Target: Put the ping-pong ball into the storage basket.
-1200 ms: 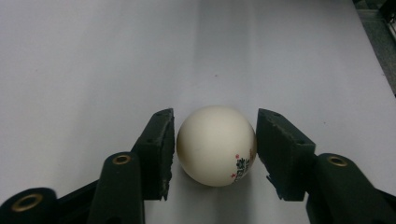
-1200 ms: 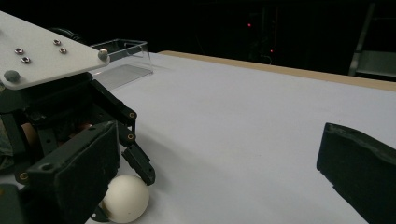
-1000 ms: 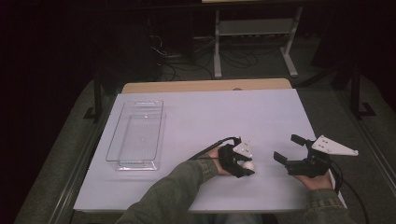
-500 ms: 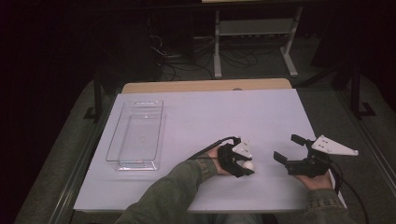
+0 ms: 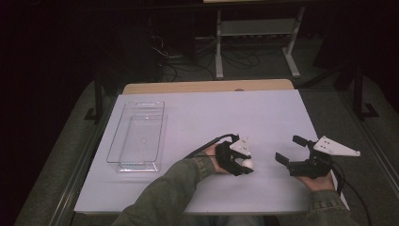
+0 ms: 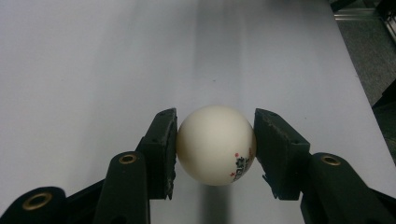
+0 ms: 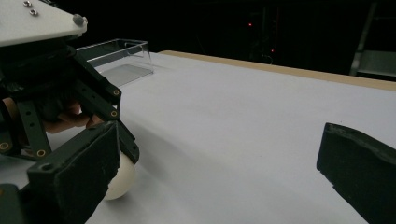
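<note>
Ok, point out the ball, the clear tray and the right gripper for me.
ball (image 6: 215,144), left gripper view, middle of its white surface, between the jaws.
clear tray (image 5: 112,149), high view, its left wall.
right gripper (image 5: 292,149), high view, gap midway between its open fingertips.

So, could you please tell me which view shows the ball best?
The left gripper view: the ball sits large and sharp, with its print, in the left gripper. The high view shows a small white spot; the right gripper view shows part behind a jaw.
</note>
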Motion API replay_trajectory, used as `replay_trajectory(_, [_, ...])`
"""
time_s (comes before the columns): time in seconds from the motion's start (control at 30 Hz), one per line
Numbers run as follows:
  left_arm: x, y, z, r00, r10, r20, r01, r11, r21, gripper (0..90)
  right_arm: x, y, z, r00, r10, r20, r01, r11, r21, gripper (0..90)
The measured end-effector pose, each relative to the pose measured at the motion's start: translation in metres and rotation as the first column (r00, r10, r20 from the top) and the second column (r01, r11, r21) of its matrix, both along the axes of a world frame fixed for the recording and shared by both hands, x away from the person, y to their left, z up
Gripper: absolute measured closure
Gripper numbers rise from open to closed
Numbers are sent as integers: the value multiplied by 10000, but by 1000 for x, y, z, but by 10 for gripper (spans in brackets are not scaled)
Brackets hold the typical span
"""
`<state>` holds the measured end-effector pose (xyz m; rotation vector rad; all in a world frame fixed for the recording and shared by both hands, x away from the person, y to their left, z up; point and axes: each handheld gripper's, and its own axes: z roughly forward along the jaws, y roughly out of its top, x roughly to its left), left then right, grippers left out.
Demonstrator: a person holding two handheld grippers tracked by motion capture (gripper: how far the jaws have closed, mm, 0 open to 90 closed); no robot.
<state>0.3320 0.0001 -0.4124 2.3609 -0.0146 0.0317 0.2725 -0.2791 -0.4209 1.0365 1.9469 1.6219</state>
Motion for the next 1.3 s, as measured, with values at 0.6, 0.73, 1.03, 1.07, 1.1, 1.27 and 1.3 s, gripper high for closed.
replay_trajectory(0.6, [1,21,19,9997,209,114,-209,9998,9,510,0,1,0,10000,10,-8,-10,10000,1,0])
replay_trajectory(0.73, [0,27,24,9993,335,164,-334,9994,-71,510,0,1,0,10000,34,-25,-34,10000,-28,0])
replay_trajectory(1.03, [-3,40,34,9978,504,433,-503,9987,-36,509,-1,1,0,10000,29,-20,-29,10000,-34,0])
replay_trajectory(1.07, [-4,42,35,9975,526,464,-525,9986,-38,509,-1,1,0,10000,18,-39,-18,10000,-29,0])
replay_trajectory(1.1, [-4,43,37,9972,570,475,-569,9984,-41,509,-1,1,0,10000,15,-41,-15,10000,-49,0])
replay_trajectory(1.27, [-7,50,42,9965,624,562,-621,9980,-65,509,-1,2,-1,10000,23,-77,-24,9999,-132,0])
replay_trajectory(1.3, [-8,52,43,9963,647,574,-643,9979,-73,509,-1,2,-1,10000,13,-71,-14,9999,-134,0])
